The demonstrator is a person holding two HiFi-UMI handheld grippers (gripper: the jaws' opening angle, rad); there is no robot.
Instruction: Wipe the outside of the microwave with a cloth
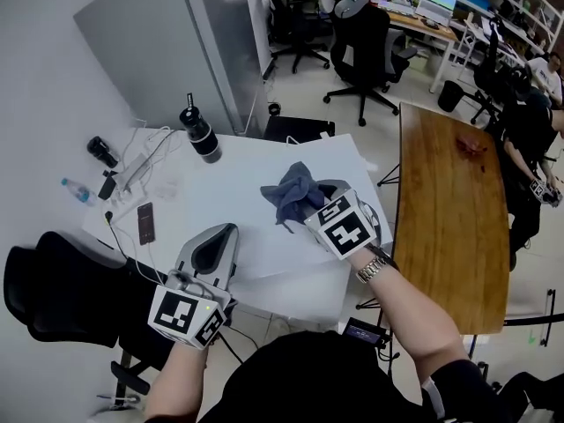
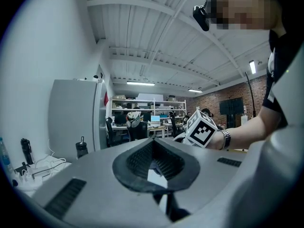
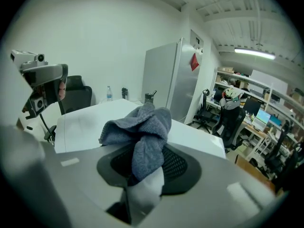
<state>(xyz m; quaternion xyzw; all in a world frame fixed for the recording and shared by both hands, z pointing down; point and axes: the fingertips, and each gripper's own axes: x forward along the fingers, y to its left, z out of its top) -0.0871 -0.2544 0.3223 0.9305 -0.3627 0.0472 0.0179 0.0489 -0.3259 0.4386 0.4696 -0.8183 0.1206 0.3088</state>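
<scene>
Left gripper (image 1: pixel 214 247), jaws pressed together on nothing, points level over the white tabletop's (image 1: pixel 238 192) near edge. Right gripper (image 1: pixel 308 208), angled downward past the middle, pinches a grey cloth (image 1: pixel 293 190).

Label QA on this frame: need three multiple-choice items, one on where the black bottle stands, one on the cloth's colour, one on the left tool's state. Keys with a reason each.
1. Where does the black bottle stand?
A) on the wooden table
B) on the white table
C) on the floor

2. What colour is the cloth in the right tool?
A) red
B) grey-blue
C) yellow

3. How is the left tool?
A) shut, nothing in it
B) wide open
C) shut on the cloth

Key:
1 B, it stands upright on the white top, towards the far left.
2 B, head view and right gripper view both show it grey-blue.
3 A, the left gripper view shows the jaws together and empty.
</scene>
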